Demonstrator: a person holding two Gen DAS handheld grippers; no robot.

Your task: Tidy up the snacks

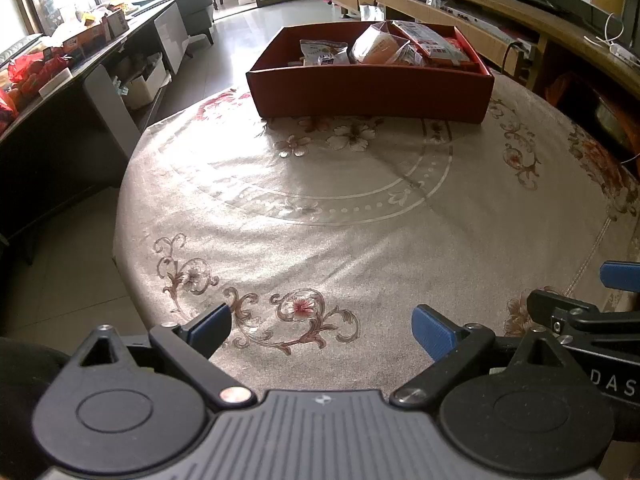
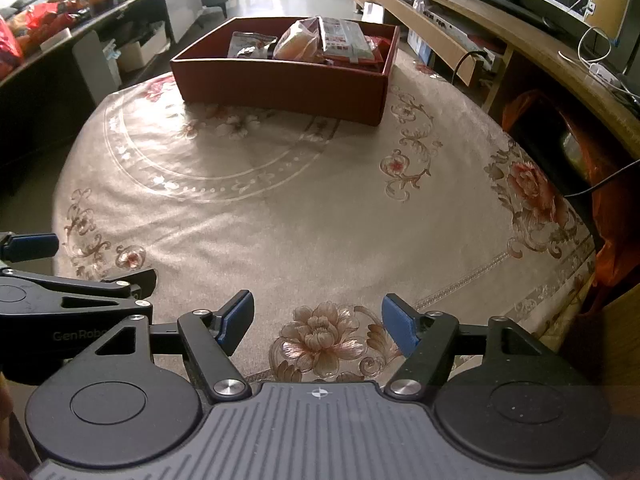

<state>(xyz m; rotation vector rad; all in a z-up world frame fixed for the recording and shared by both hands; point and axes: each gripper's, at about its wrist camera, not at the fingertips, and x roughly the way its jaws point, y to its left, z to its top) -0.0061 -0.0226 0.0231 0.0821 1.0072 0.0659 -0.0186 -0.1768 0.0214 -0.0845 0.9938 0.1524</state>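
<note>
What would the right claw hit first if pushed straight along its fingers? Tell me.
Likely the beige floral tablecloth just ahead of the open right claw, since it points steeply down; the red cardboard snack box sits farther off.

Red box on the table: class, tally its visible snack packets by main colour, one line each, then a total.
In the red box:
White-grey pouch: 1
Clear orange bag: 1
Red-and-white flat packet: 1
Total: 3 clearly separable; more red wrappers beneath cannot be counted.

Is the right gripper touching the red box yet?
Apart. The right wrist view shows the right gripper open and empty at the near table edge, with bare floral tablecloth between it and the red box.
</note>
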